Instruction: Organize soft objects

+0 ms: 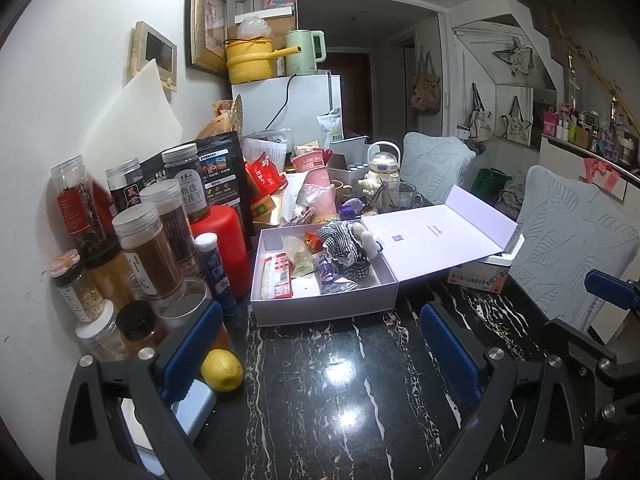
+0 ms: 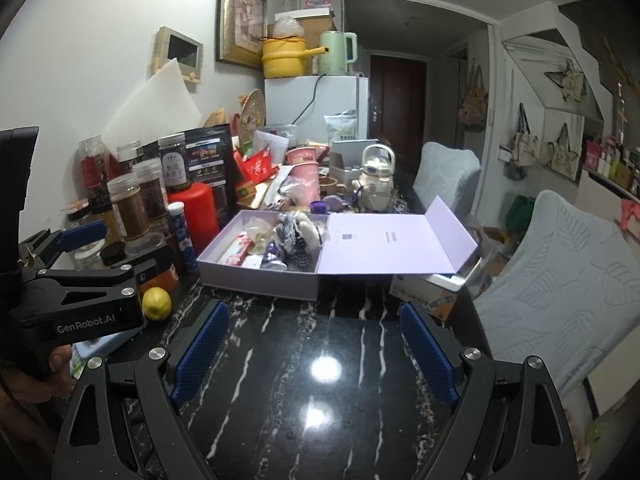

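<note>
Soft black-and-white gingham fabric bundle [image 1: 343,249] lying in the open pale lilac cardboard box [image 1: 320,312], toward its far right corner, with a cream plush piece [image 1: 366,240] against it and flat snack packets [image 1: 276,276] alongside; hinged lilac lid [image 1: 436,236] folded out to the right over a white printed carton [image 1: 476,278]. Left gripper [image 1: 324,356] with jaws spread wide and nothing between them, held over bare black marble-pattern tabletop [image 1: 344,400] short of the box. Right gripper [image 2: 316,356] likewise spread and empty, aimed at the box front. Risks judged from this layout: left blue pad [image 1: 192,352] close beside a yellow lemon [image 1: 221,370] and a crowd of clear plastic screw-lid jars [image 1: 144,256], so a sideways swing likely to roll the fruit or topple a jar; light box likely to slide on the glossy top if a finger catches its front wall; loose fabric likely to drag packets out when lifted; pressure on the unsupported lid likely to tip the box; both grippers converging on one box likely to collide
</note>
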Tool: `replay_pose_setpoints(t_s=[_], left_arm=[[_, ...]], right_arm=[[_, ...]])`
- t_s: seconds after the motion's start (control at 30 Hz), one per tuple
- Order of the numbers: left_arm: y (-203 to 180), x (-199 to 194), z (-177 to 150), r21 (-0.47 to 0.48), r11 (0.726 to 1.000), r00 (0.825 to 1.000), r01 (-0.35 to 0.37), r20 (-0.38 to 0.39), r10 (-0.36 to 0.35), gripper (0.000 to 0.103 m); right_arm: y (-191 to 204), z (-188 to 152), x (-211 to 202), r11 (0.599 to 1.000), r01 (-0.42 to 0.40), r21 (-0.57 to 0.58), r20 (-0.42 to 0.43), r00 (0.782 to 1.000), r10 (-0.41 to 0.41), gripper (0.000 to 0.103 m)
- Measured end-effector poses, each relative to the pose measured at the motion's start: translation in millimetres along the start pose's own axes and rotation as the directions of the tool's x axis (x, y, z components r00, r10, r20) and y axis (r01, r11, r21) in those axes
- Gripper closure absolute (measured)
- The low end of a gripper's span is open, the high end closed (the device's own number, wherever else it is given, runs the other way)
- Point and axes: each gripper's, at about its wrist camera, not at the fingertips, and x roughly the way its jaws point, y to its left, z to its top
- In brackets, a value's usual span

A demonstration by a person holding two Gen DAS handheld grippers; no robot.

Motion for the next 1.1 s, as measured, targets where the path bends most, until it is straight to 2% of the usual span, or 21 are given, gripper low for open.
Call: replay_pose_setpoints(t_s=[0.23, 1.1], left_arm=[[-5.7, 1.9, -2.7, 0.026, 1.000, 1.000, 0.001, -0.016, 0.000, 0.002], [-10.8, 0.7, -5.1, 0.023, 1.000, 0.999, 0.001, -0.040, 0.000, 0.002]], right_arm=[[-1.7, 0.1, 0.3, 1.000, -0.002, 0.012, 0.005, 1.000, 0.002, 0.014], [-15.0, -9.8, -6.7, 0.999, 0.023, 0.031, -0.001, 1.000, -0.023, 0.014]])
